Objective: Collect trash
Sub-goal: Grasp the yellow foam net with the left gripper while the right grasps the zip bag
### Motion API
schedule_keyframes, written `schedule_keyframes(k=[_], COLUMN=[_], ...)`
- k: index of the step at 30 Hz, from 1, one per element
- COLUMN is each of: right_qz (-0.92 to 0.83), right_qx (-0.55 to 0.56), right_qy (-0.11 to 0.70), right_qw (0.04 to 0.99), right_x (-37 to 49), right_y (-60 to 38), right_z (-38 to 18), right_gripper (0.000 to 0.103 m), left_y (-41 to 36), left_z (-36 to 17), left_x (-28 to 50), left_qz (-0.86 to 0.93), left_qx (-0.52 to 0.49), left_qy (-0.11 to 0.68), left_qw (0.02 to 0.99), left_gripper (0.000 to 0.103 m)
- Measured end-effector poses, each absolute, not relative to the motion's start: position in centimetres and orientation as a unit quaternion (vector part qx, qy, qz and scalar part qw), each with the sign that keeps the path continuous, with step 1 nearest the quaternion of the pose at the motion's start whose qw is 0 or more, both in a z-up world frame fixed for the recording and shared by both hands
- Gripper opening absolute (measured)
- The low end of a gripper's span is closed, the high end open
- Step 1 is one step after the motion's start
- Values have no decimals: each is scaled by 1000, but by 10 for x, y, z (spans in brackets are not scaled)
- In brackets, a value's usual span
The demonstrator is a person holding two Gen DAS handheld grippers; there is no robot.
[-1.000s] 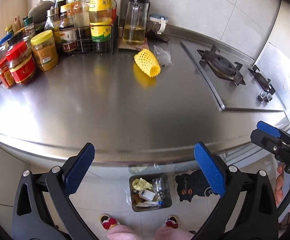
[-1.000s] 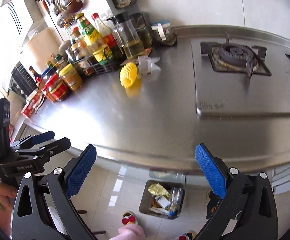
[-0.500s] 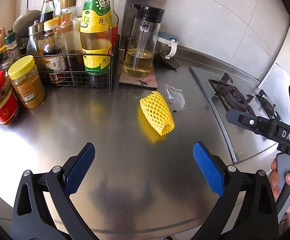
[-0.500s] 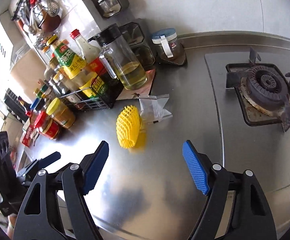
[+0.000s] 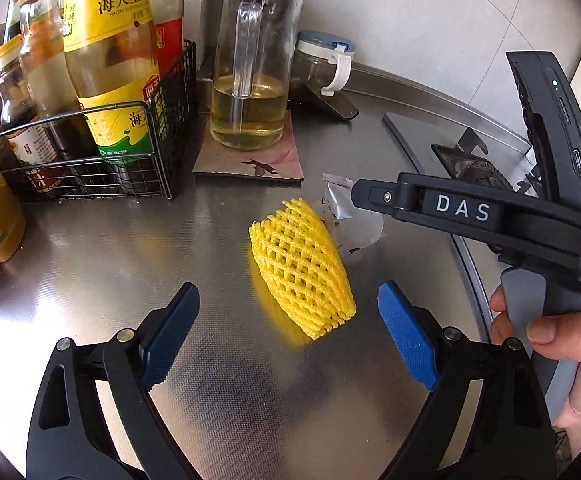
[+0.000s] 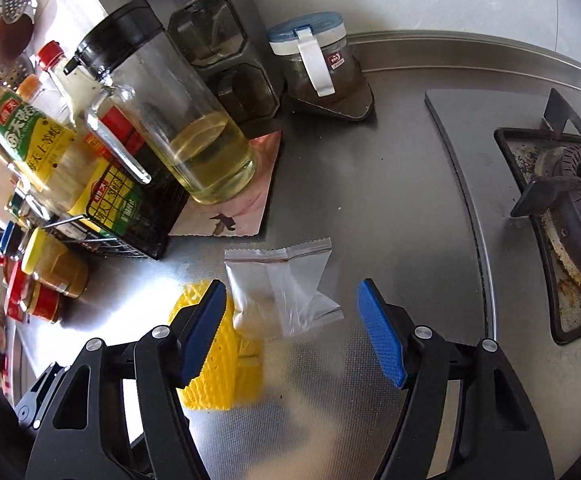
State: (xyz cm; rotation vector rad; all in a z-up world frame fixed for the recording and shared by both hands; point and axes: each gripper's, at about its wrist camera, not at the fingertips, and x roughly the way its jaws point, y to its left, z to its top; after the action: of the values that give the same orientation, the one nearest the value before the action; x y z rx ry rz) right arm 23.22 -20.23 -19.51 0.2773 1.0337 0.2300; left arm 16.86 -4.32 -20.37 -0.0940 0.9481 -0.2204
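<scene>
Both grippers, left gripper [image 5: 288,338] and right gripper [image 6: 292,330], gape over yellow foam netting [image 5: 300,264] and crinkled clear bag [image 6: 286,292].

The white letters "DAS" are printed on the black body of the right gripper [image 5: 462,210], as seen from the left wrist view. The Chinese characters "海天上等" are read on the yellow upper label of the tall bottle [image 5: 110,56] standing in the wire basket [image 5: 90,168]. The small print beneath them, and the lower label, are too blurred to be read. A small red mark is carried on the blue-lidded jar [image 6: 314,60], but it cannot be read.
</scene>
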Motion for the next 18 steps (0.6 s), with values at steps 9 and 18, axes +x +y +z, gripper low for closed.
schedule_keyframes(k=[9,18], right_qz=[115,128], right_qx=[99,75], right_qy=[524,524], right_qw=[838,839], right_x=[255,248], right_y=[-193,-190], right_z=[-219,-219], right_gripper=[45,23], left_y=[-55,-52], left_z=[-230,-227], left_x=[185,184], left_qz=[-134,-136], left_qx=[-45,-39], left_qy=[482,474], left_qw=[865,869], left_gripper=[35,9])
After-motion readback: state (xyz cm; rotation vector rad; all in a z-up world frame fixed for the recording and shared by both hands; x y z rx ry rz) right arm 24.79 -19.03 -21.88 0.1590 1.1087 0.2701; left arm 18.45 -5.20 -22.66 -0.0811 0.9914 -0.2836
